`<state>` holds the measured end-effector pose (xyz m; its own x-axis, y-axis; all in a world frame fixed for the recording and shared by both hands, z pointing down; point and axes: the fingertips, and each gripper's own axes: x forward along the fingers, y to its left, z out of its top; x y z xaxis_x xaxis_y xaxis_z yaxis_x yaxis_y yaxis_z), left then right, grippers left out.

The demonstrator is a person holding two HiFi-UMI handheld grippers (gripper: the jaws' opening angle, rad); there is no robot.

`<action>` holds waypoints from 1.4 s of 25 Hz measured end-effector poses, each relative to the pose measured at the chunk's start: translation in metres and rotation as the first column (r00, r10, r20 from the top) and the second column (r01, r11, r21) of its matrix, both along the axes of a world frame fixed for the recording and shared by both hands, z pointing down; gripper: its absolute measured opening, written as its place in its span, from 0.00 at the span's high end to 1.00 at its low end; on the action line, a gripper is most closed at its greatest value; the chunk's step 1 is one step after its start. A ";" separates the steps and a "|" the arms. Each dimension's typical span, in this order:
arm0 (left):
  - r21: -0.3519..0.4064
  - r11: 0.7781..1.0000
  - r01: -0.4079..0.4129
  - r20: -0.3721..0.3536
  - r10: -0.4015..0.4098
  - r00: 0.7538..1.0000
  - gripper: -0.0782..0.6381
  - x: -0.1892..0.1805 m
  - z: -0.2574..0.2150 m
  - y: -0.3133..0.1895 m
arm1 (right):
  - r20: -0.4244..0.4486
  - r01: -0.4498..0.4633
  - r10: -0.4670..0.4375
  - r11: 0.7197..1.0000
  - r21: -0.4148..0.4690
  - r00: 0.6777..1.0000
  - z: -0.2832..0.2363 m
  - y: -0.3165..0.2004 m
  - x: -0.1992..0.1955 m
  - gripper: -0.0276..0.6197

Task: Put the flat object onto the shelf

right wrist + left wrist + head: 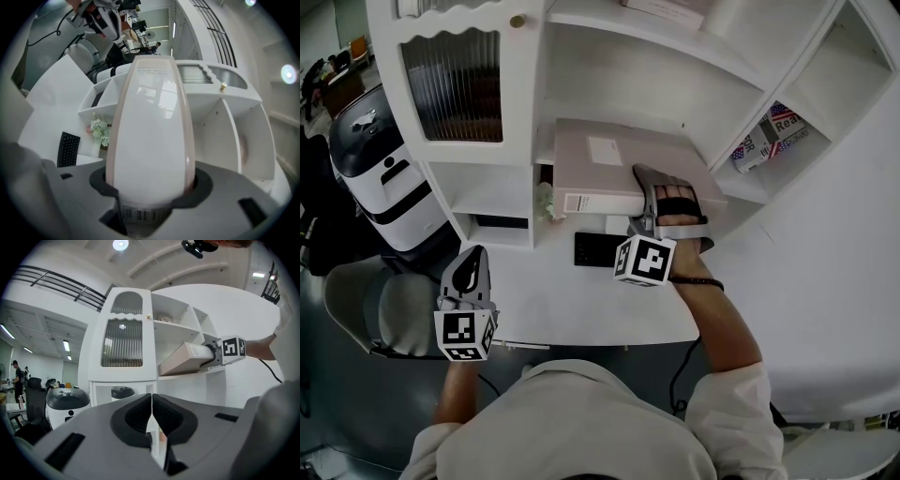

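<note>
At the far left a white and black machine point(380, 178) stands on the floor beside a white shelf unit point(525, 89). The left gripper point(472, 261) hangs low in front of the desk edge, well apart from the shelves; its jaws are pressed together with nothing between them. The shelf unit's left door has a ribbed glass pane point(453, 86). Below and to the right, a small plant point(546, 202) stands at the back of the desk point(553, 300), and a black keyboard point(598, 249) lies flat just in front of the shelves. The box point(600, 164) is a flat, stiff file box, pale pinkish beige with a smooth, slightly glossy top, a small white label on that top, and a printed label on the narrow side that faces the desk. A barcode shows at the end in the grip. It lies level, its far end inside the middle compartment and its near end sticking out past the front edge above the keyboard. I cannot tell whether its underside rests on the board. The right gripper point(661, 187) has hold of that near end: its jaws stand partway apart and clamp the box's two long sides. To the right, some books point(769, 136) lean in an angled side compartment.
</note>
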<state>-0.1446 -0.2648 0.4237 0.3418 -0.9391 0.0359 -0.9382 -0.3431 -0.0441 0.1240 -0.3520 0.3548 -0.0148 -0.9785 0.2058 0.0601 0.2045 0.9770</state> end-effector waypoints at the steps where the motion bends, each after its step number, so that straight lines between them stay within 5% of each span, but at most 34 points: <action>1: 0.000 1.000 0.001 0.000 -0.001 1.000 0.88 0.000 0.000 0.000 | -0.002 0.000 0.000 1.000 -0.001 1.000 0.002 -0.003 0.000 0.52; 13: -0.008 1.000 0.028 0.009 -0.028 1.000 0.88 -0.009 0.002 0.000 | 0.017 0.014 -0.013 0.999 -0.037 1.000 0.029 -0.026 -0.006 0.46; 35: -0.033 0.998 0.047 0.004 -0.047 0.999 0.88 -0.010 0.012 -0.019 | 0.085 0.037 -0.014 0.960 -0.277 0.996 0.056 -0.071 -0.012 0.33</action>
